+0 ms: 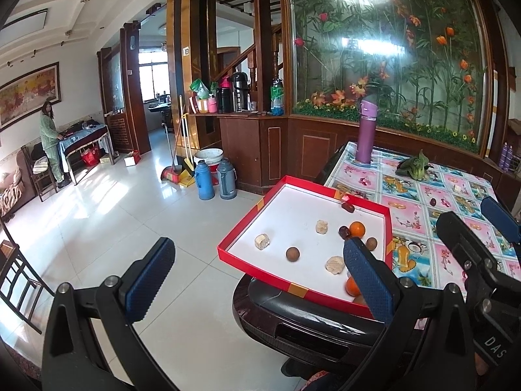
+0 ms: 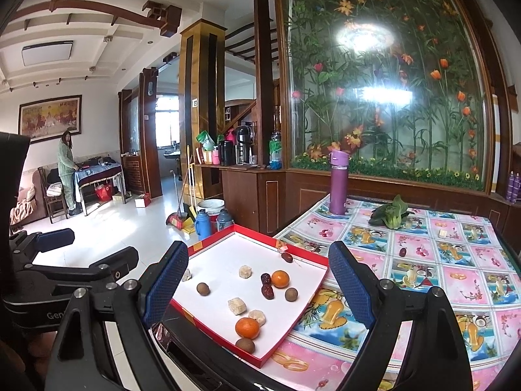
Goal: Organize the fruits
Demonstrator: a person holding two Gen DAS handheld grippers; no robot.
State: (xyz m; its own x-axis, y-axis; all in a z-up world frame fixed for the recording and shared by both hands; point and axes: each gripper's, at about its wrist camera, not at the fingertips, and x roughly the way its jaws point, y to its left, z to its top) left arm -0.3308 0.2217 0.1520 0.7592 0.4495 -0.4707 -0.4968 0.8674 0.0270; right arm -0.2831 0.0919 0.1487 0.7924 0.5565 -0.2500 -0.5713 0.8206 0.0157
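Hovering wide apart over the near corner of the bench (image 2: 456,280): right tongs (image 2: 259,288), blue pads empty, nothing between them. Gaping just as wide: left tongs (image 1: 260,280), held off the bench edge above the white tiled floor (image 1: 130,228), one pad overlapping the near side of the red tray (image 1: 387,224) in the left wrist view, grasping nothing.

Sitting at the bench corner and jutting past its edge: the red tray, white inside. Scattered across its floor: an upper orange (image 2: 280,278) touching two dark red dates (image 2: 267,285), a lower orange (image 2: 247,328) near the front rim with a brown longan (image 2: 245,346) just beside it, another longan (image 2: 203,289) toward the left, a third (image 2: 291,294) right of the dates. Lying among them: pale lumpy pieces (image 2: 236,306), kind unclear. Resting by the far rim: one more date (image 2: 287,257).

Lying loose on the flowered cloth, well apart from the tray: a single dark fruit (image 2: 403,252). Farther back: a leafy green vegetable (image 2: 390,215) and an upright purple bottle (image 2: 337,182).

Standing far across the room at a small covered table: a person in green (image 2: 66,176).
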